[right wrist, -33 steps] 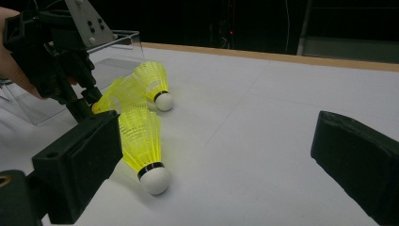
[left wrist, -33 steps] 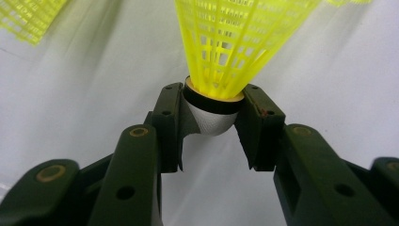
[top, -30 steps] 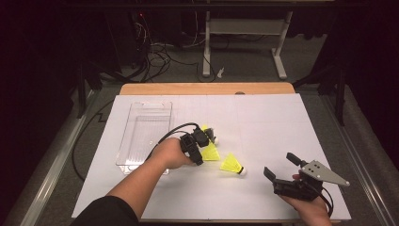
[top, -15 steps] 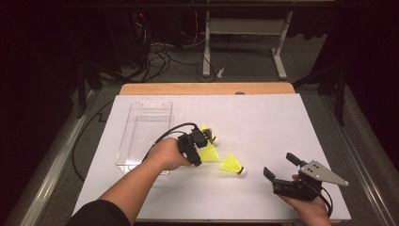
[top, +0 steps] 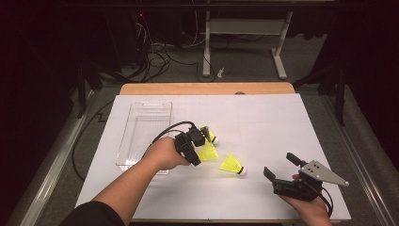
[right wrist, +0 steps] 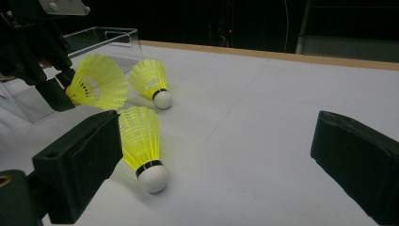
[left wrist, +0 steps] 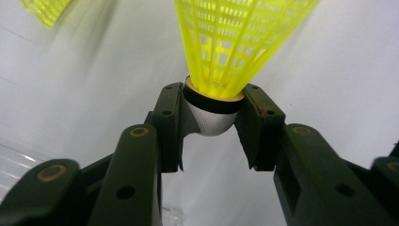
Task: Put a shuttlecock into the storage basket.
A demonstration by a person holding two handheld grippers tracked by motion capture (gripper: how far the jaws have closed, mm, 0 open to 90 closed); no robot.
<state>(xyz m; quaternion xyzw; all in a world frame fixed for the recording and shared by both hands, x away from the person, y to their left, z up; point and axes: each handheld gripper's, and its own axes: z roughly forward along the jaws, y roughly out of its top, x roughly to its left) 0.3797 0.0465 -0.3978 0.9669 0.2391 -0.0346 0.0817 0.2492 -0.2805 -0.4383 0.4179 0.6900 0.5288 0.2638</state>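
On the desk [top: 263,117], a white sheet covers nearly the whole top, leaving a strip of wood bare at the far edge. Matte, flat, good contrast for the small bright things.

Clear bin [top: 143,132]: a rectangular, thin-walled plastic bin, open top, sitting at the left of the sheet; probably the destination, since it lies beside the left hand.

Right gripper [top: 281,170]: near edge, right side, jaws released and wide apart, nothing between them. It looks parked while the other hand works.

Left gripper [top: 197,143]: jaws clenched on the held shuttlecock [left wrist: 221,56], pads pinching its rounded white cork just below the black band (the firm part; the skirt would crumple). Yellow mesh skirt points away from the jaws. It sits mid-desk, just right of the bin.

Near shuttlecock [top: 233,165]: lying on its side between the grippers, cork toward the right.

Far shuttlecock [right wrist: 150,82]: also on its side, beyond the held one.
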